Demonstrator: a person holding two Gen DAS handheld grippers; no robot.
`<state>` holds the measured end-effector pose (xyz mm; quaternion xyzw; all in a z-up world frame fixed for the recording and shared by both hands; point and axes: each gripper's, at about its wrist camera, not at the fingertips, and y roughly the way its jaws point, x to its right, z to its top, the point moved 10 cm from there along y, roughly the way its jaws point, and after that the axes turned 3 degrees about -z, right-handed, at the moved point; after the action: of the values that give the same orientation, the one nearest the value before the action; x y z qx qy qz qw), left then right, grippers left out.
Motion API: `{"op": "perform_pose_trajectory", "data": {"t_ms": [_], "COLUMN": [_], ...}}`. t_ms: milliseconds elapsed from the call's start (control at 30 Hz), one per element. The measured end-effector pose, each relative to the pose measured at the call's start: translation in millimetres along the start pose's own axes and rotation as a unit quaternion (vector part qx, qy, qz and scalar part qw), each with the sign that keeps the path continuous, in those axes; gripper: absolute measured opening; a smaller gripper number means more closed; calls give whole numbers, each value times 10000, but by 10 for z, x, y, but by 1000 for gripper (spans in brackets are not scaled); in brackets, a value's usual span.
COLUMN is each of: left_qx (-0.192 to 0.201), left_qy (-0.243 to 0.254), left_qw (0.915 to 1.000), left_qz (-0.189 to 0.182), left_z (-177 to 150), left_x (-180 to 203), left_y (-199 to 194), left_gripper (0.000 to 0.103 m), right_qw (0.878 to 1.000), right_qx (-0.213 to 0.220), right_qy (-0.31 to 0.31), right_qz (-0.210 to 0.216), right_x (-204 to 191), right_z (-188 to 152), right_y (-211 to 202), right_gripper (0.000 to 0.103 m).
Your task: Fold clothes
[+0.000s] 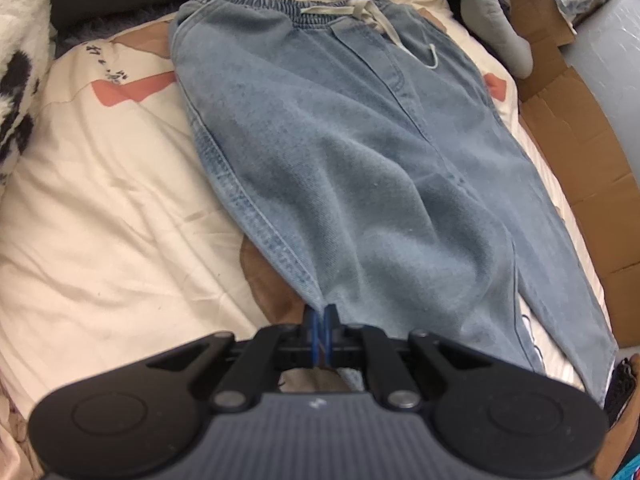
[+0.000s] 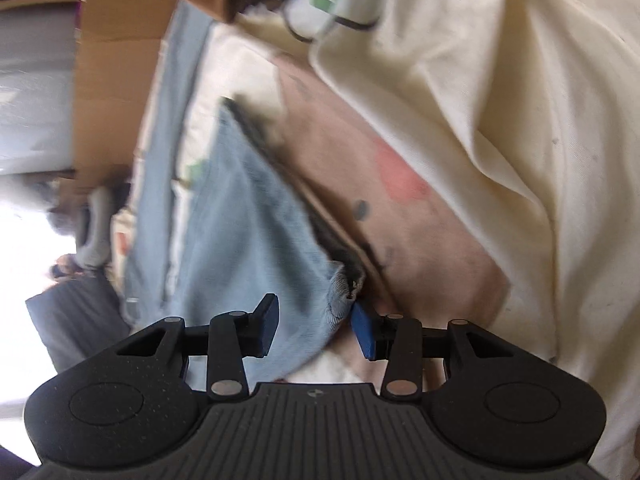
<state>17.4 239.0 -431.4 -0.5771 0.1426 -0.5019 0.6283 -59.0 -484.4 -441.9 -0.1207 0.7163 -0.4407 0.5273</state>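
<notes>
Already we keep the left gripper [image 1: 322, 322] clenched on one hem corner of the jeans [image 1: 340, 152], which lie flat on the quilt [image 1: 100, 200] — an anchor for folding. Our right gripper [image 2: 316, 330] has its jaws parted around the other hem corner — ready to pinch.

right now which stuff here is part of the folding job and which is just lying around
Part of the job:
- light blue drawstring jeans
- left gripper, shut on a leg hem
- right gripper, open around the other hem

Lying about:
- patterned quilt
- flattened cardboard
- cream cloth
- grey plush toy
</notes>
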Motion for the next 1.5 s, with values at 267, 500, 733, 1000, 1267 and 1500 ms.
{"op": "perform_pose_trajectory", "data": {"t_ms": [267, 500, 733, 1000, 1267, 1500], "left_qx": [-32, 22, 67, -9, 52, 525], "left_qy": [-107, -222, -205, -167, -581, -911], "left_qw": [9999, 9997, 9998, 9998, 9983, 9944], "left_qz": [68, 49, 16, 46, -70, 85], "left_z": [-32, -61, -84, -135, -30, 302], "left_x": [-51, -55, -10, -117, -324, -543], "left_y": [94, 136, -35, -104, 227, 285], "left_gripper": [3, 3, 3, 3, 9, 10], "right_qw": [9990, 9970, 9908, 9814, 9732, 9685], "right_qx": [-97, -17, -113, -498, -698, -785], "right_qy": [-268, -448, -941, -1316, -1457, -1640], "right_qz": [-336, -624, -968, -1305, -1634, -1704], "right_x": [51, 103, -149, -304, -181, -211], "right_z": [117, 156, 109, -100, -302, -327], "right_y": [88, 47, -217, -521, -520, -564], "right_gripper": [43, 10, 9, 8, 8, 8]}}
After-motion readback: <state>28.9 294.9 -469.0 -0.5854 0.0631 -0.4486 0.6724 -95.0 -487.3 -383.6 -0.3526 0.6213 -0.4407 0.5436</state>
